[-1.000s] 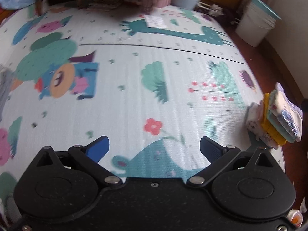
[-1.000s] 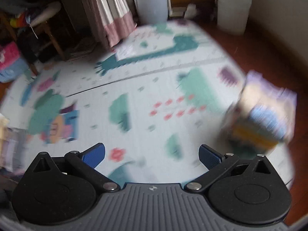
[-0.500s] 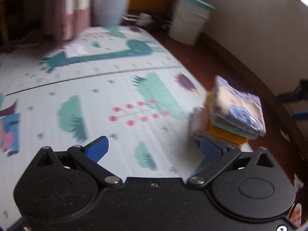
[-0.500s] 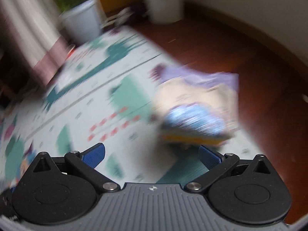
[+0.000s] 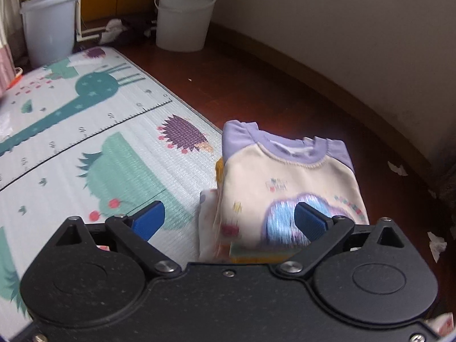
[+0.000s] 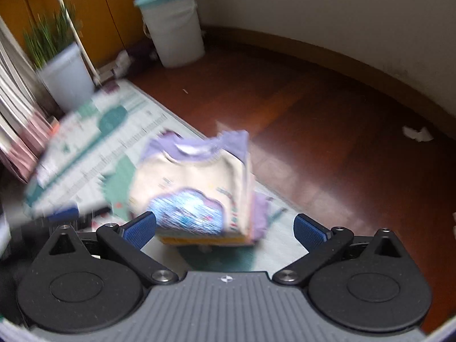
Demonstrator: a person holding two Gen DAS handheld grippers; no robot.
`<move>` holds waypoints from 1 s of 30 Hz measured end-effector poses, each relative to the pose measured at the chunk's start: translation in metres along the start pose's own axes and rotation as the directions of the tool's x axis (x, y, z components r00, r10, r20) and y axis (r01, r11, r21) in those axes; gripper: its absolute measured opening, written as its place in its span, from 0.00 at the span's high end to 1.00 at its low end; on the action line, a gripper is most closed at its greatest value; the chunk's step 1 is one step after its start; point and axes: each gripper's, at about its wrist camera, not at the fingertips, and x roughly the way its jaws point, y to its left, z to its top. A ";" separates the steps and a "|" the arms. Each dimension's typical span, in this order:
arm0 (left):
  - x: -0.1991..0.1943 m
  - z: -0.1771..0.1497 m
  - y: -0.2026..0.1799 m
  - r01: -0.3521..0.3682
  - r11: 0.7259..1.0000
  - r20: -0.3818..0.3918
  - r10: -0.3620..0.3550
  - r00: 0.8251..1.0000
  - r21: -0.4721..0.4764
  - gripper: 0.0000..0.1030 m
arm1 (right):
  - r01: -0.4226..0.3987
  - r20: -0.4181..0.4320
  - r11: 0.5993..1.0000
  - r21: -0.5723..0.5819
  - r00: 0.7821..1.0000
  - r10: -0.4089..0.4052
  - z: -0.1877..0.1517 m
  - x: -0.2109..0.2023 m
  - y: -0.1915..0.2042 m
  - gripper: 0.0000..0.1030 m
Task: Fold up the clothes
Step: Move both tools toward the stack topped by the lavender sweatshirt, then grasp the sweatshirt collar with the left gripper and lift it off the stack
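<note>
Now left gripper [image 5: 229, 221] jaws closing, nothing clamped — right gripper [image 6: 225, 229] jaws released; folded stack [image 5: 285, 188] on mat [image 5: 85, 142].

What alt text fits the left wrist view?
A stack of folded clothes, topped by a cream shirt with purple collar, sits at the edge of a cartoon play mat. The left gripper hangs over it, jaws wide but closing, holding nothing. Two white buckets stand on the wooden floor behind.

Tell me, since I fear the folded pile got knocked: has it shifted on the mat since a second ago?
Cannot tell. The pile sits at the mat's edge beside the wooden floor, as before; only the cameras swung toward it.
</note>
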 end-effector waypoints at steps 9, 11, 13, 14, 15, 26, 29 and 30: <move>0.071 0.041 -0.011 0.009 0.998 -0.036 -0.007 0.999 0.057 0.23 | 0.017 -0.013 1.000 -0.014 1.000 -0.017 0.001 0.006 0.003 0.01; 0.080 0.040 -0.017 0.006 0.995 -0.047 -0.001 0.999 0.097 0.29 | 0.003 -0.008 1.000 -0.012 1.000 -0.003 0.002 0.005 0.006 0.01; 0.089 0.039 -0.023 0.003 0.990 -0.057 0.005 0.998 0.141 0.53 | -0.005 -0.006 1.000 -0.023 1.000 0.005 0.004 0.003 0.010 0.01; 0.094 0.038 -0.026 0.002 0.987 -0.062 0.009 0.998 0.162 0.83 | -0.008 -0.005 0.999 -0.032 1.000 0.008 0.004 0.002 0.013 0.01; 0.094 0.037 -0.030 -0.008 0.980 -0.054 0.019 0.998 0.200 0.86 | -0.010 -0.007 0.999 -0.043 1.000 0.010 0.004 0.002 0.015 0.01; -0.077 0.045 -0.055 0.051 0.933 0.305 -0.167 0.938 0.355 0.97 | -0.004 0.036 1.000 -0.013 0.999 0.004 0.010 -0.015 0.018 0.01; -0.177 0.060 -0.049 0.069 0.948 0.488 -0.221 0.845 0.310 0.97 | -0.008 0.087 1.000 0.030 0.996 0.006 0.015 -0.028 0.017 0.01; -0.209 0.064 -0.047 0.060 0.949 0.532 -0.225 0.817 0.310 0.97 | -0.017 0.104 0.998 0.056 0.995 0.011 0.016 -0.034 0.016 0.01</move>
